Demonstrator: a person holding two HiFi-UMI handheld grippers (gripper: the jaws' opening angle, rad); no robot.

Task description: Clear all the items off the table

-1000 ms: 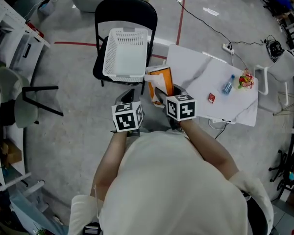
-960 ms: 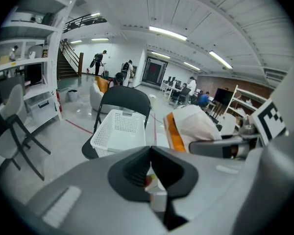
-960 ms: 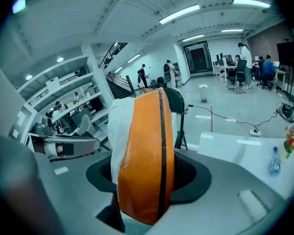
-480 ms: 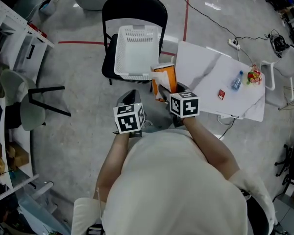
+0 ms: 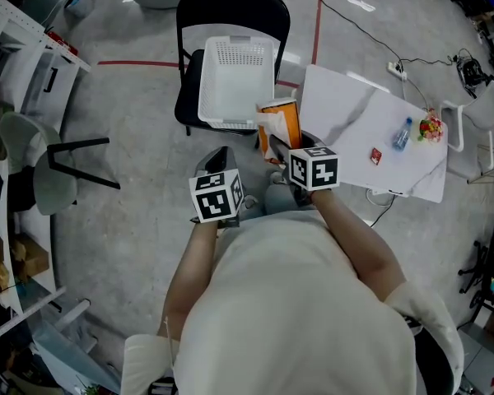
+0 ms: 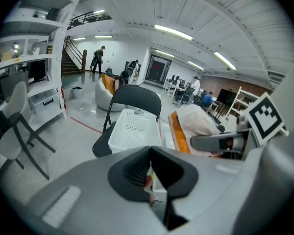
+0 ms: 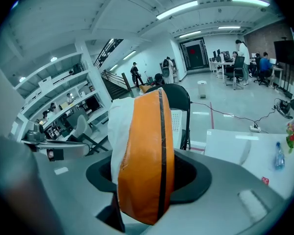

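Clamping the orange bag at frame centre, our right gripper holds it by the white basket's lower right corner; only the left gripper view shows our left gripper closed, empty.

Carried in right gripper, orange-and-white crinkly snack bag moves up and forward toward white perforated plastic basket on black folding chair. Bag top now overlaps basket's near right corner more. Chair, basket and white marble-patterned table drift rightward in head view.
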